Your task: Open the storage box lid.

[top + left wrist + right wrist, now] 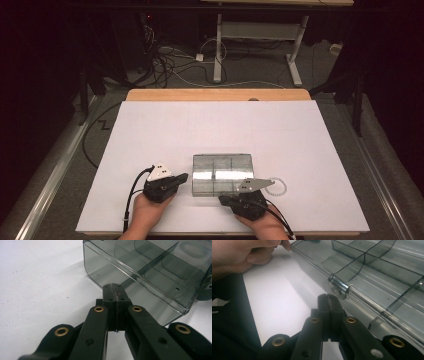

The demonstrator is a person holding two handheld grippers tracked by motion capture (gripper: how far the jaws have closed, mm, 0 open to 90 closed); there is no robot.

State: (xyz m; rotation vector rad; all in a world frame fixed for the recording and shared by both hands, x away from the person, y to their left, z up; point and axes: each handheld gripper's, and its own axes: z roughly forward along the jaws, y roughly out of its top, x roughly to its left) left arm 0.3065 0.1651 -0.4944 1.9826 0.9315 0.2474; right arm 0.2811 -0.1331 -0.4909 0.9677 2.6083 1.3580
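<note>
Closed clear divided box [222, 174], flat

No text, label, brand, number or sign can be read anywhere.

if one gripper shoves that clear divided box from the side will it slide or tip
The clear compartment box looks low, wide and flat-bottomed, so it would probably slide on the smooth white table rather than tip. Its thin, rigid-looking walls and seemingly empty compartments suggest it is light. The glossy plastic may slip between jaws.

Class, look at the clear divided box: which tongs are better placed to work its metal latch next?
Probably the right tongs: shut, their tips sit just before the metal latch on the box. The left tongs, also shut, face a plain side wall.
</note>
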